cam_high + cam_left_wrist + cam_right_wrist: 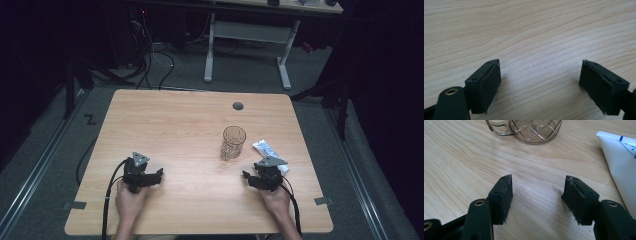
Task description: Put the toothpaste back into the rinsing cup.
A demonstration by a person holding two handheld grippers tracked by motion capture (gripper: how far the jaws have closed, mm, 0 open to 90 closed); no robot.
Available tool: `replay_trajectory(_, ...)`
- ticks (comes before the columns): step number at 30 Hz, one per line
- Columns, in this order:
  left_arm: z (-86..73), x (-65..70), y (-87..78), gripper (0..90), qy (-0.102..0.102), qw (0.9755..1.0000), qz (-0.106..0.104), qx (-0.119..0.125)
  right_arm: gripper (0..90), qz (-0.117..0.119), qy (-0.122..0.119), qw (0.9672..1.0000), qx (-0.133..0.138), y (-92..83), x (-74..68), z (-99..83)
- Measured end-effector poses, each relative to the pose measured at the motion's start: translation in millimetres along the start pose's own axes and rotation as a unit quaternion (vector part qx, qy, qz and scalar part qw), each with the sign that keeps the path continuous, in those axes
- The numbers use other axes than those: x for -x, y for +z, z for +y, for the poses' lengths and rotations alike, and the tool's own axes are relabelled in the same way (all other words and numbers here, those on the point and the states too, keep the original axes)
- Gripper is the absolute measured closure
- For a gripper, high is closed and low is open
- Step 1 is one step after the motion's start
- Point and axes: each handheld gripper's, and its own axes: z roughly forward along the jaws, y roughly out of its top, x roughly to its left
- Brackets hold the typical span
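A clear brownish glass mug (pixel 233 142) with a diamond pattern stands right of the table's middle; its base and handle appear at the top of the right gripper view as the mug (pixel 534 131). A white tube (pixel 267 151) with blue print lies just right of the mug, seen close as the tube (pixel 621 165). My right gripper (pixel 250 179) rests low on the table in front of both, open, with bare wood between its pads (pixel 505 195). My left gripper (pixel 152 176) sits near the front left, also open over bare wood, as the left gripper (pixel 540 80) shows.
The wooden table (pixel 175 125) has a grey cable grommet (pixel 238 106) near its far edge. A second desk frame (pixel 245 45) and cables stand on the floor beyond. Cables trail from both grippers over the near edge.
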Motion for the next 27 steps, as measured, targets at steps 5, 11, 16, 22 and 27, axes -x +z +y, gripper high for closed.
replay_trajectory(5, 0.0, 0.0, 0.0, 17.6, 0.000, 1.0000, 0.000, 0.000, 39.9, -0.001, 0.001, 1.0000, 0.000, 0.1, -0.1, 0.1)
replay_trajectory(11, 0.0, -0.1, 0.0, 17.7, 0.000, 1.0000, 0.000, 0.000, 39.8, -0.001, 0.001, 1.0000, 0.000, 0.2, 0.0, 0.1)
replay_trajectory(16, 0.1, -0.1, 0.0, 17.7, 0.000, 1.0000, -0.001, 0.000, 39.9, -0.001, 0.002, 1.0000, 0.000, 0.2, 0.2, 0.2)
replay_trajectory(22, 0.1, 0.0, 0.0, 17.5, 0.000, 1.0000, -0.001, 0.000, 40.0, -0.001, 0.003, 1.0000, 0.000, 0.2, 0.0, 0.1)
replay_trajectory(27, 0.1, 0.0, 0.0, 17.5, 0.000, 1.0000, -0.001, 0.000, 40.1, -0.002, 0.004, 1.0000, 0.000, -0.1, -0.5, -0.2)
